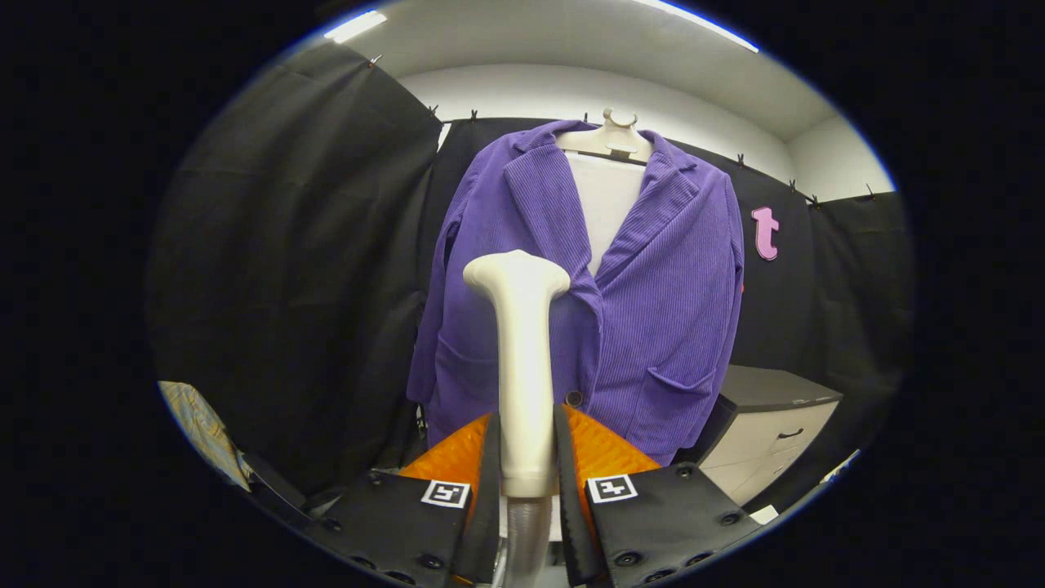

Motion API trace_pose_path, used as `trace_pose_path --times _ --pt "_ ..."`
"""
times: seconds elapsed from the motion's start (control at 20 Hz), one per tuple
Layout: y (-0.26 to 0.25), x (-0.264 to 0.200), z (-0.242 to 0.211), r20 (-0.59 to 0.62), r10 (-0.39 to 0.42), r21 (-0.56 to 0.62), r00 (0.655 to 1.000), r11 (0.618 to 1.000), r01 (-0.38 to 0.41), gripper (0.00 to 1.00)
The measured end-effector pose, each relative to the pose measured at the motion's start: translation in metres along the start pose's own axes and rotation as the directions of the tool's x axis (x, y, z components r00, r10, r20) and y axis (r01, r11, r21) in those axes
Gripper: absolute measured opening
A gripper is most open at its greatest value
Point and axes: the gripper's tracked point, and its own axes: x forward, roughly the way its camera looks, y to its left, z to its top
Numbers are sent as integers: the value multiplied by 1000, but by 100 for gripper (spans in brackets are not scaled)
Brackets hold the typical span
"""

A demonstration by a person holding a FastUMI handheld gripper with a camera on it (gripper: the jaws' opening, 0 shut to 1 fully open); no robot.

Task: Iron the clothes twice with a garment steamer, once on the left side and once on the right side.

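Black cloth walls (pixel 269 269) are hung on three sides, matte and creased, clipped along the top edge under a white ceiling with strip lights (pixel 355 26).

At 12 o'clock from the fingers, a purple jacket (pixel 653 302) is hung on a pale plastic hanger (pixel 614 139). Fabric is ribbed, corduroy-like, with wide lapels, two patch pockets and a dark button (pixel 574 398) low on the front. A flat white panel (pixel 606 204) is seen in the open neckline.

The gripper (pixel 526 457) is closed narrow on the garment steamer (pixel 522 359): the handle is clamped between both orange ribbed fingers (pixel 600 449). Black finger mounts carry square tags. The steamer is smooth cream plastic, a rounded shaft standing upright, widened into a bulbous head at the top. The head is seen overlapping the jacket's left front panel near the lapel; contact cannot be judged. A grey corrugated hose (pixel 526 531) is attached below the handle.

At 2 o'clock, beyond the fingers, a grey-topped cabinet (pixel 775 408) with pale drawers is set against the wall. At 9 o'clock, a scrap of plaid fabric (pixel 200 425) is visible low down.
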Motion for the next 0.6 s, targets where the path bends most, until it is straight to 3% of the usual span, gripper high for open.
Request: trace_pose_path --times 0.6 --pt "16 -6 -76 -135 24 21 991 1000 -21 39"
